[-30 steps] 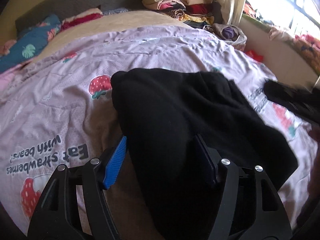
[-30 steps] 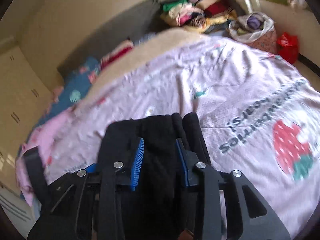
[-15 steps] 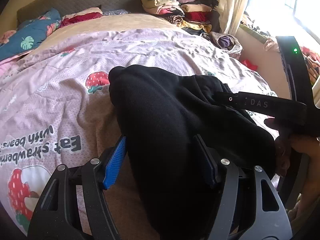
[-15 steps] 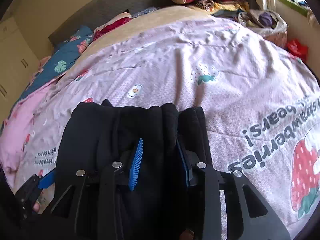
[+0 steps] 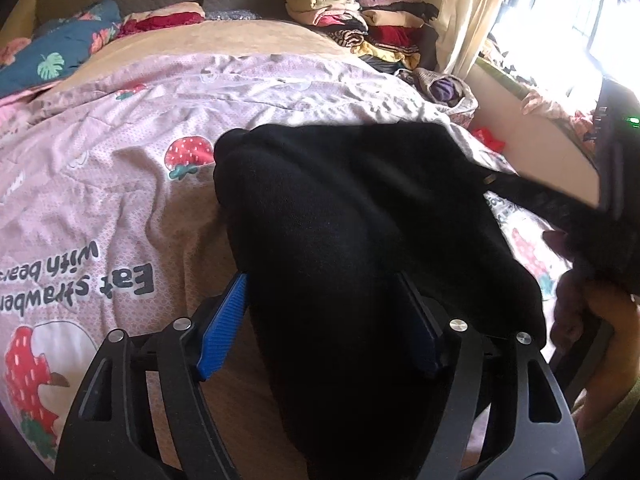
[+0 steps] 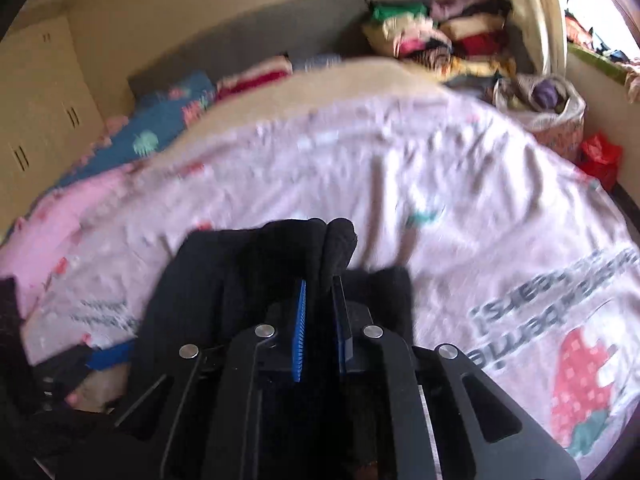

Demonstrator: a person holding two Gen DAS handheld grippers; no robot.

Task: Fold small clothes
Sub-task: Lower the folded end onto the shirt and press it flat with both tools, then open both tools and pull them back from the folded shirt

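Observation:
A black garment (image 5: 340, 200) lies bunched on the pink strawberry bedspread (image 5: 100, 160). My left gripper (image 5: 320, 280) straddles its near end and its jaws are opening. The cloth covers the right pad, while the left blue pad (image 5: 224, 320) stands just beside its edge without pressing it. At the right edge of the left wrist view a person's hand (image 5: 576, 304) holds the right gripper's black body (image 5: 560, 208) at the garment's far side. In the right wrist view my right gripper (image 6: 319, 280) is shut on a thick fold of the black garment (image 6: 248, 264).
Stacks of folded clothes (image 5: 360, 20) rise at the head of the bed by a curtain. A bag of clothes (image 5: 444, 88) and a red bag (image 6: 600, 156) sit off the bed's right side. Blue floral pillows (image 5: 60, 52) lie at the back left. A cupboard (image 6: 36, 120) stands beyond.
The right gripper's jaws have closed from a hand's width onto a fold of the black garment. The left jaws have spread slightly. The right gripper came in from the right in the left wrist view.

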